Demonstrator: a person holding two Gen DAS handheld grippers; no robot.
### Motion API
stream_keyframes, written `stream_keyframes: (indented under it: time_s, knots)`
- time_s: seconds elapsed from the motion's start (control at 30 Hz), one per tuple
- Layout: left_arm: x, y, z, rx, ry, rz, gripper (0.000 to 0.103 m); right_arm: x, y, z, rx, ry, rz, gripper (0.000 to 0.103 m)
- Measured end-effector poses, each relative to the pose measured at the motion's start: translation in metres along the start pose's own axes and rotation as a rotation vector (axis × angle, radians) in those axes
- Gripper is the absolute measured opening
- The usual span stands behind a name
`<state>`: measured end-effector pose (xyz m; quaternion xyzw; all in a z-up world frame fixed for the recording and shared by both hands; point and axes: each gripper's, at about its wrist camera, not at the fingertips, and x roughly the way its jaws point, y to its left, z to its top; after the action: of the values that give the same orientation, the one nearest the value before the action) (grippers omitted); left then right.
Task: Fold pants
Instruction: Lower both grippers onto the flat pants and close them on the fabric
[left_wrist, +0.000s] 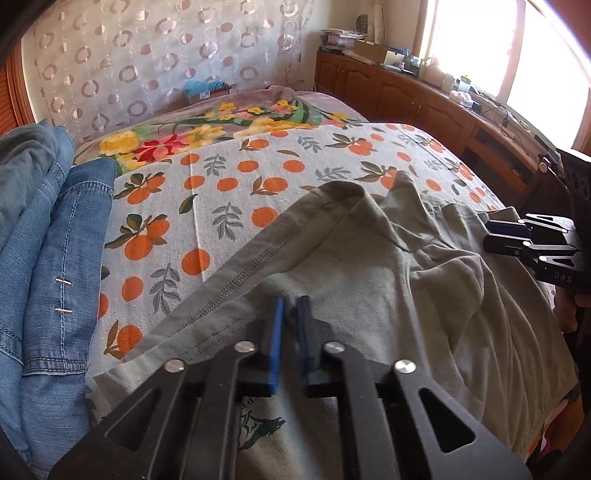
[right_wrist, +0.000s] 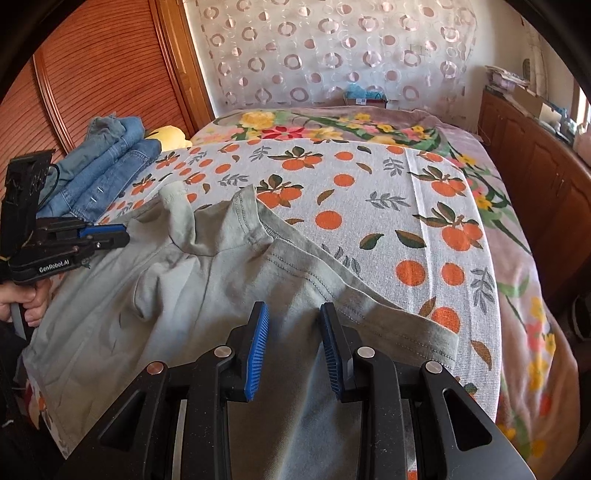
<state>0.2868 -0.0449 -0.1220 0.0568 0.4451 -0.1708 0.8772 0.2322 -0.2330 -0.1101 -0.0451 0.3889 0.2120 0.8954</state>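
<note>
While your left gripper (left_wrist: 291, 306) has its blue pads drawn almost together over the near hem of the crumpled grey-green cotton pants (left_wrist: 354, 258), whether any cloth is pinched between them cannot be told. Your right gripper (right_wrist: 293, 314) hangs with its ribbed blue pads partly apart above the same garment, nothing clamped. Those pants lie spread on the white orange-print bedsheet (right_wrist: 369, 206), with a pile of folded blue denim (left_wrist: 48, 236) beside them.
</note>
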Motion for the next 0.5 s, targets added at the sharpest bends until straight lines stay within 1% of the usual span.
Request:
stream_keyframes:
  time_s: [0.1, 0.13, 0.17, 0.2, 0.23, 0.3, 0.37, 0.43, 0.5]
  knots:
    - [-0.01, 0.0, 0.0, -0.001, -0.038, 0.013, 0.001, -0.001, 0.003, -0.002, -0.022, -0.005, -0.018, 0.03]
    - [-0.014, 0.001, 0.002, -0.004, -0.059, 0.015, 0.0, -0.002, 0.004, -0.004, -0.023, -0.009, -0.022, 0.023]
    - [-0.02, 0.001, 0.003, -0.003, -0.08, 0.016, 0.0, -0.002, 0.004, -0.005, -0.022, -0.012, -0.026, 0.013]
    - [-0.026, 0.001, 0.005, -0.005, -0.098, 0.023, 0.0, -0.002, 0.005, -0.005, -0.027, -0.013, -0.032, 0.01]
    - [-0.03, 0.002, 0.006, -0.008, -0.113, 0.025, 0.0, -0.002, 0.005, -0.006, -0.03, -0.014, -0.037, 0.005]
    - [-0.035, 0.004, 0.011, -0.003, -0.128, 0.018, 0.0, -0.007, 0.003, -0.005, -0.024, -0.039, -0.044, 0.002]
    - [-0.038, 0.007, 0.014, -0.01, -0.135, 0.014, 0.0, -0.014, 0.004, -0.003, -0.025, -0.065, -0.053, 0.001]
    - [-0.035, 0.01, 0.016, -0.015, -0.133, -0.007, 0.002, -0.018, 0.002, -0.002, -0.02, -0.082, -0.051, 0.001]
    - [-0.029, 0.011, 0.016, -0.024, -0.113, -0.026, 0.008, -0.021, 0.004, -0.002, -0.024, -0.102, -0.064, 0.001]
